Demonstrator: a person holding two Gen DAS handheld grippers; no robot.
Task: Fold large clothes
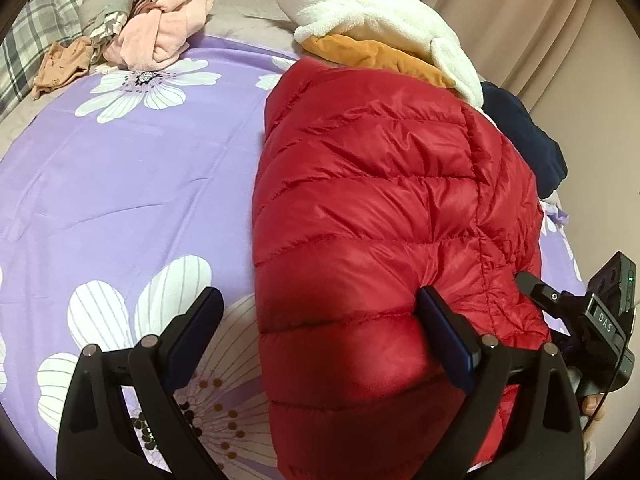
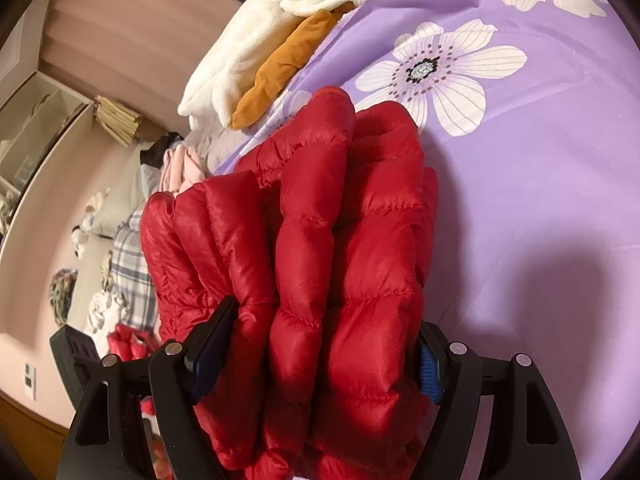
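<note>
A red quilted down jacket (image 1: 380, 208) lies folded on the purple flowered bedsheet (image 1: 132, 184). My left gripper (image 1: 320, 332) is wide open at the jacket's near left edge; its right finger (image 1: 448, 336) rests on the jacket, its left finger (image 1: 192, 332) is over the sheet. My right gripper (image 2: 324, 344) holds the thick folded bundle of the red jacket (image 2: 320, 240) between its two fingers, lifted at its edge. The right gripper's body shows in the left wrist view (image 1: 592, 320), at the jacket's right side.
A white fleece garment (image 1: 372, 20), an orange garment (image 1: 376, 56) and a navy garment (image 1: 524, 136) are piled behind the jacket. Pink clothes (image 1: 164, 28) and plaid cloth (image 1: 32, 36) lie at the far left. A curtain (image 1: 540, 20) hangs on the right.
</note>
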